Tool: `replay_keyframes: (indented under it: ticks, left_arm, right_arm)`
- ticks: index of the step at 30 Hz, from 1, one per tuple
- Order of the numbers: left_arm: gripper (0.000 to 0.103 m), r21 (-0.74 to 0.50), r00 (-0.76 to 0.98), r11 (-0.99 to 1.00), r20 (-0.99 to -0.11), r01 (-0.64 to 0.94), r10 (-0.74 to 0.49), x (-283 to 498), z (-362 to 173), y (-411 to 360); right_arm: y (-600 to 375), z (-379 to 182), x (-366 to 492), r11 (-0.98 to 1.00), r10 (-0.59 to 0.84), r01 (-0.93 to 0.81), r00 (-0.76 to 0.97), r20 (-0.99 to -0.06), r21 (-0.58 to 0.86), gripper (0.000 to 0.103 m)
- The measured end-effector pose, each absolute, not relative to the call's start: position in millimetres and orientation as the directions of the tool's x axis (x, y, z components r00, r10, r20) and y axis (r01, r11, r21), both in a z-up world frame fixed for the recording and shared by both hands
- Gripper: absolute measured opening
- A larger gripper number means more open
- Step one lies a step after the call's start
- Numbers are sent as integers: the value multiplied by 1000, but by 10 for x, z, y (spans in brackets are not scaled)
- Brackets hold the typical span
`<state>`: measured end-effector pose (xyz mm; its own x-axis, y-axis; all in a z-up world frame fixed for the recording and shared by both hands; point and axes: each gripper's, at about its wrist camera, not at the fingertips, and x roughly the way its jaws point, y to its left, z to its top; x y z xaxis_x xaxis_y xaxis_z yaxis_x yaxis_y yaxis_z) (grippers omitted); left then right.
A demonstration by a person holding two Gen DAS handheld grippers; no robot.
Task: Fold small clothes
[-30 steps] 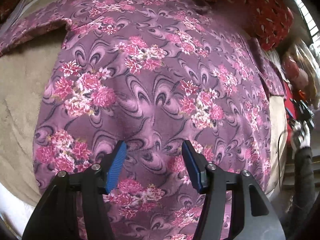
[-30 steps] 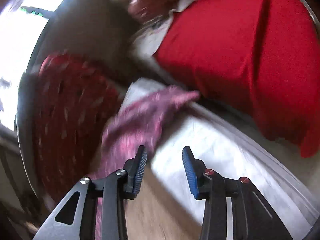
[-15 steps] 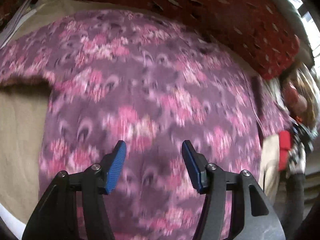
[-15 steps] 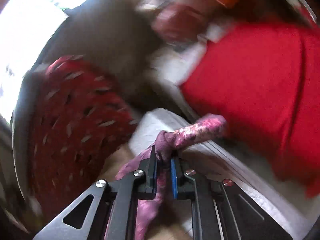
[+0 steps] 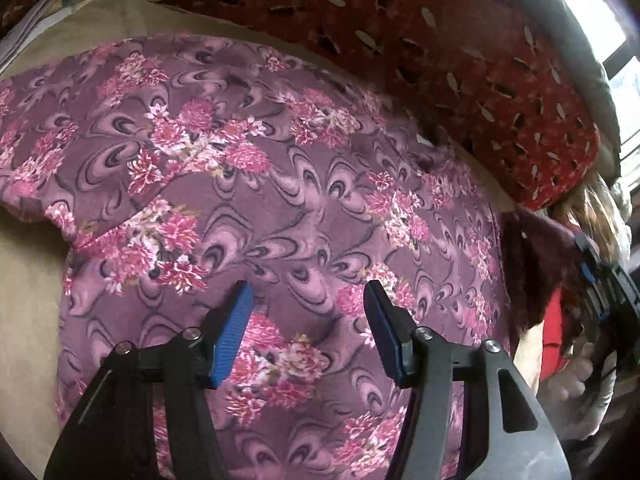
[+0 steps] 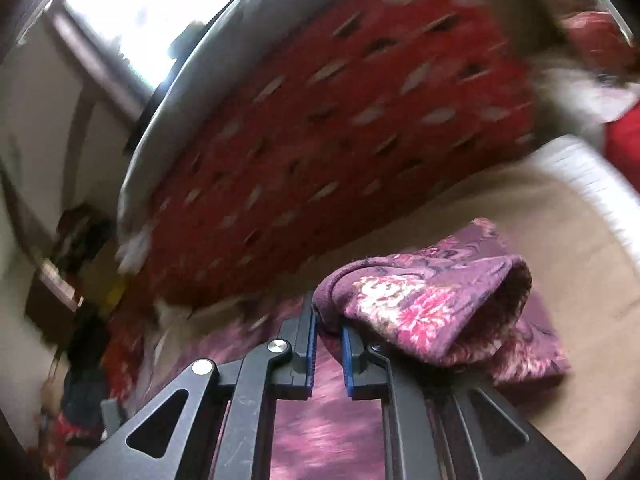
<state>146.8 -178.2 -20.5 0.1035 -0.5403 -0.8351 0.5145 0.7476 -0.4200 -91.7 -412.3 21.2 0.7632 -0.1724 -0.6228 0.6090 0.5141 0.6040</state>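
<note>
Purple floral top (image 5: 280,200): plum fabric w/ swirl print & pink flower clusters, spread mostly flat, front up, on the beige blanket (image 5: 28,280). Far edge runs just beside the red patterned cushion (image 5: 460,60). One sleeve lies out flat on the blanket, on the side away from the cushion's window end. Other sleeve (image 6: 432,304) is lifted off the blanket & doubled over twd the body, cuff open, dark inside showing, pinched at its fold.
</note>
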Motion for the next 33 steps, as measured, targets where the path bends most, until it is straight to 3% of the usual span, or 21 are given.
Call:
replay_keyframes:
  ticks: [6,10,14,16,19,21,25,30,33]
  left_arm:
    - [56,-459,100,740,-815,491,-571,1650,-76,-1553]
    - [57,-515,90,741,-792,431,-603,1824,-62,-1355]
    - [57,-553,63,727,-777,408,-626,1890,-86,-1318]
    - [57,-565,37,713,-773,416,-634,1881,-95,-1351]
    - [57,-554,33,709,-778,436,-628,1835,-88,-1386]
    - [57,-554,30,707,-778,439,-628,1823,-82,-1412]
    - [57,-544,21,707,-786,451,-618,1812,-97,-1446]
    - [57,-532,11,703,-794,471,-608,1777,-128,-1511]
    - [61,-530,-1,685,-791,501,-612,1717,-113,-1615]
  right_arm:
    - [-3368,117,-26,611,10,481,790,-614,629,10]
    - [-2982,-108,354,604,119,440,775,-621,664,16]
    - [-2553,-477,559,624,228,464,661,-715,629,28]
    - [-2419,-570,518,622,276,464,625,-731,631,29]
    - [-2384,-499,354,648,252,456,628,-736,611,31]
    - [-2546,-432,229,625,186,505,644,-742,595,42]
    - [-2909,-391,130,492,103,574,708,-698,655,42]
    - [-3020,-87,542,407,251,331,856,-452,851,42]
    - [-3046,48,503,443,232,328,857,-460,834,43]
